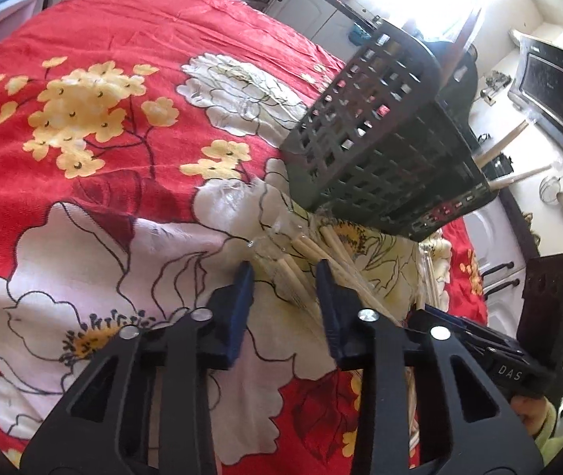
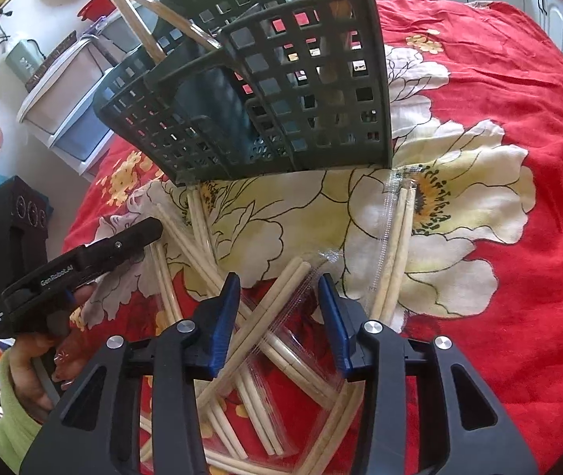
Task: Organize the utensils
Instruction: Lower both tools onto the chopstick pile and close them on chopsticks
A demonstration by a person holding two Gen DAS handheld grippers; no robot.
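Left gripper: tilted downward at lower centre of its view, jaws partly apart around wrapped chopsticks; whether the pads press them I cannot tell.
Right gripper: angled down at lower centre, jaws apart over a crossed pile of chopstick packets, not pressing them.
Hand: lower left of right view, green sleeve, holding the left gripper.
Basket: dark lattice caddy, upper centre, chopsticks standing inside.
Open room: bare red floral cloth fills the left of the left view.
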